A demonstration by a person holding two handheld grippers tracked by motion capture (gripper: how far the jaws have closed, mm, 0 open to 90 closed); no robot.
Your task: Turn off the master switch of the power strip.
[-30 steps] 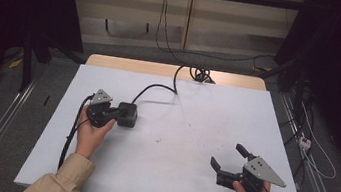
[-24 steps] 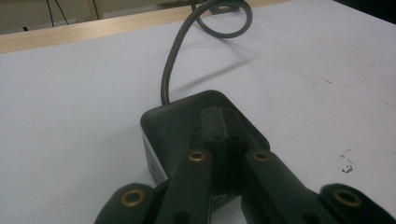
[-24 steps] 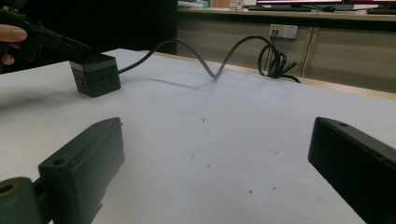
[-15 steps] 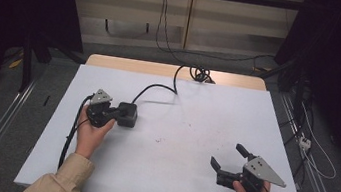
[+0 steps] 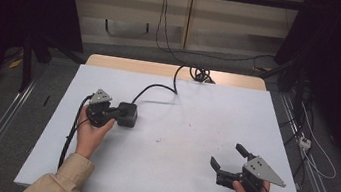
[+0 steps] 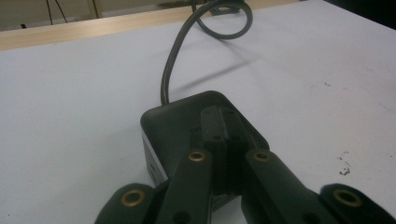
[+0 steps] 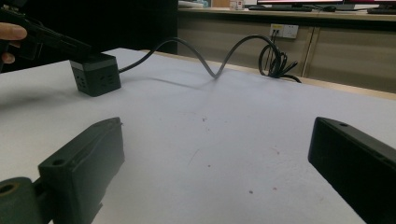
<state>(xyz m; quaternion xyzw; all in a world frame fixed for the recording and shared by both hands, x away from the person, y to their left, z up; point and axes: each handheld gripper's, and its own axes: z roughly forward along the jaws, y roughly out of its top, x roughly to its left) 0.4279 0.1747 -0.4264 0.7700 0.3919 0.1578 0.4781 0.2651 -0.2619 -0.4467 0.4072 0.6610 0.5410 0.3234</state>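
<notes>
Thing: black power cube (image 5: 127, 114) with cord (image 5: 156, 90), on the bench (image 5: 182, 178), left of middle.
Left gripper (image 6: 226, 140): jaws closed together, resting on the cube's top.
Right gripper (image 5: 226, 158): jaws wide apart, holding nothing.
Handling: likely rigid, compact, smooth-sided; stiff cord may tug.
Hold: across opposite flat sides.

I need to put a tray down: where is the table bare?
The middle of the table is bare, between the black power cube under the left claw and the open right claw. The far edge is crowded by the cube's cable.
</notes>
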